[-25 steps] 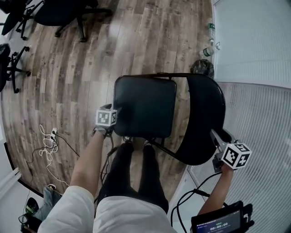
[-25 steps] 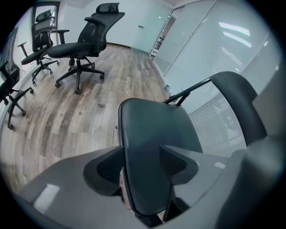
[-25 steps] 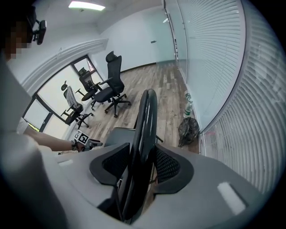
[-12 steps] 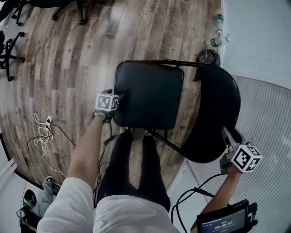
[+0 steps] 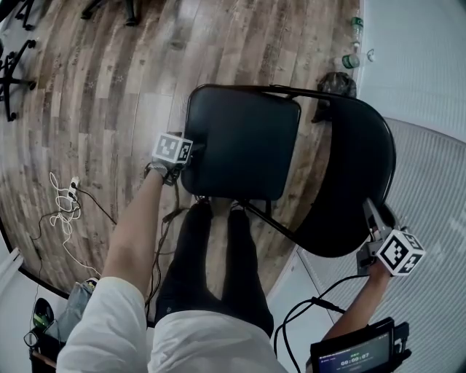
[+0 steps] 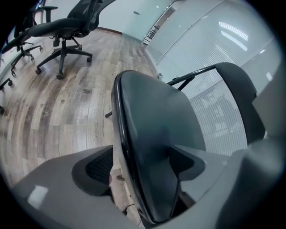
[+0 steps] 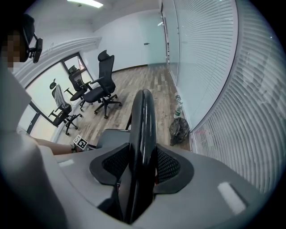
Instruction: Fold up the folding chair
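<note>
Black folding chair (image 5: 240, 142) stands beside bag (image 5: 335, 83), bottles (image 5: 350, 61).

1. an office: black swivel chairs (image 7: 102, 89) on castors stand on a wood-plank floor (image 5: 109, 87).
2. slatted blinds (image 7: 232, 89) cover a long window wall; a strip light (image 7: 85, 2) sits in the ceiling.

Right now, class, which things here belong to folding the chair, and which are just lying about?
Job: seat; backrest; left gripper, fingers just opening, seat edge between them; right gripper, fingers clamped on backrest.
Lying about: office chairs; bottles; bag; cables.
</note>
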Demonstrator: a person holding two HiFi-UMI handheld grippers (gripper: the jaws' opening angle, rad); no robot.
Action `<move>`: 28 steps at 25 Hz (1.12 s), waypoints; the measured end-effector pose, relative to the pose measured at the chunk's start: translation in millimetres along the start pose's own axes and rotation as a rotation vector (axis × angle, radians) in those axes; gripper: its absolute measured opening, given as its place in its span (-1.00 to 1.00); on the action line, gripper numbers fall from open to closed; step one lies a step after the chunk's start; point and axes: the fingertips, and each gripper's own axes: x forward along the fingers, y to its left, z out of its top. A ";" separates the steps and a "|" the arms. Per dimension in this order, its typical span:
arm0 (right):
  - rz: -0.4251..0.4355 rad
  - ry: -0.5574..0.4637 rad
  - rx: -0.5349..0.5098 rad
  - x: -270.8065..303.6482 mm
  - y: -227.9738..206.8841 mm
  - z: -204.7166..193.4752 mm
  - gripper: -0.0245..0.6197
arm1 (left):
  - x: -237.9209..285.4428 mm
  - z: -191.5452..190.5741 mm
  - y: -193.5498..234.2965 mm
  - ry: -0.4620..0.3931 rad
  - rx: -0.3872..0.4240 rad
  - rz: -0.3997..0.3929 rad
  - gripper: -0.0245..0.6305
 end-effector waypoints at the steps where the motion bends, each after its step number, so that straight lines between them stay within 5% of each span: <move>1: 0.000 -0.006 0.000 -0.2 0.2 0.0 -0.39 | 1.4 -0.2 0.7 -0.001 -0.001 -0.003 0.27; 14: -0.002 -0.107 0.019 -4.3 1.0 10.2 -0.39 | 12.0 0.2 -3.6 -0.024 -0.055 -0.181 0.34; 28: -0.035 -0.082 -0.023 -5.9 2.2 7.5 -0.37 | 22.6 2.3 -8.0 -0.004 -0.011 -0.330 0.35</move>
